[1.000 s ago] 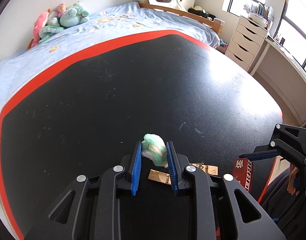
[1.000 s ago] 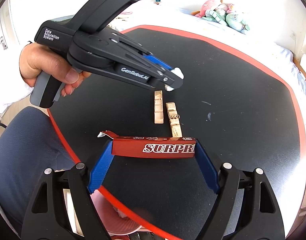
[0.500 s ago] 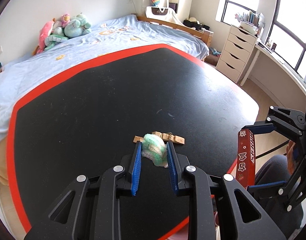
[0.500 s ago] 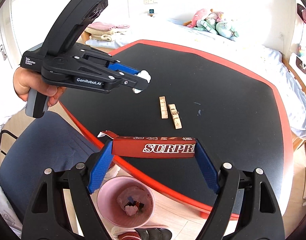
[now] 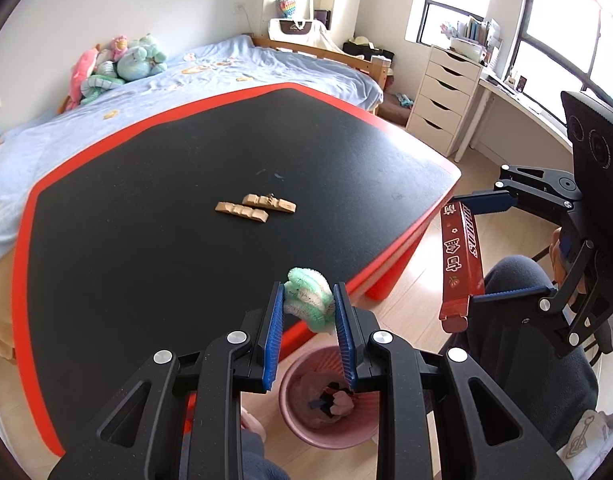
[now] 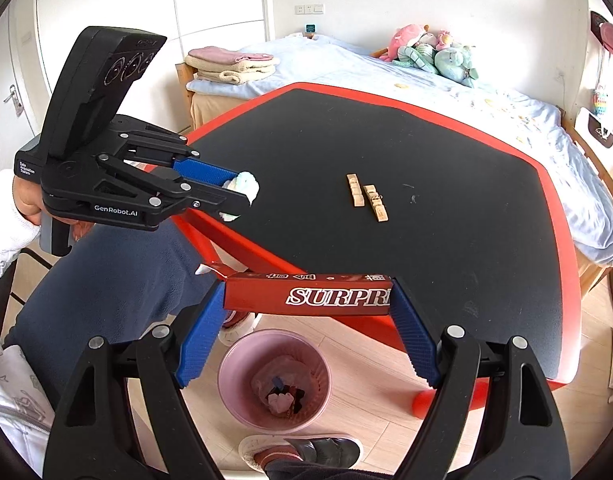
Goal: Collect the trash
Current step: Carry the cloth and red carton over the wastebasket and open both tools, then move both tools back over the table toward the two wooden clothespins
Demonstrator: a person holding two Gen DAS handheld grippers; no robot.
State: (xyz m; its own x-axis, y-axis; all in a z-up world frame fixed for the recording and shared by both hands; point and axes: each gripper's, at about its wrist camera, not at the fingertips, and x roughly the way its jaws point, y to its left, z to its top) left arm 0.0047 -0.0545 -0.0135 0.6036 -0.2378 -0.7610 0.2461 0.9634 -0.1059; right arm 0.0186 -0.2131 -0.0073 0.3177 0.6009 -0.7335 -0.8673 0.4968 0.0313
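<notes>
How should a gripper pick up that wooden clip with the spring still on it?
Probably from straight above, pinching the clip across its narrow width, near the middle by the spring. It lies flat on the table, so its long sides are the only faces that the pads can squeeze. The loose wooden half lies close beside it, so one finger must slip between them.

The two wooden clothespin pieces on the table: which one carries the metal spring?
The wooden piece nearer the bed carries the spring; its neighbour shows bare wood only.
</notes>
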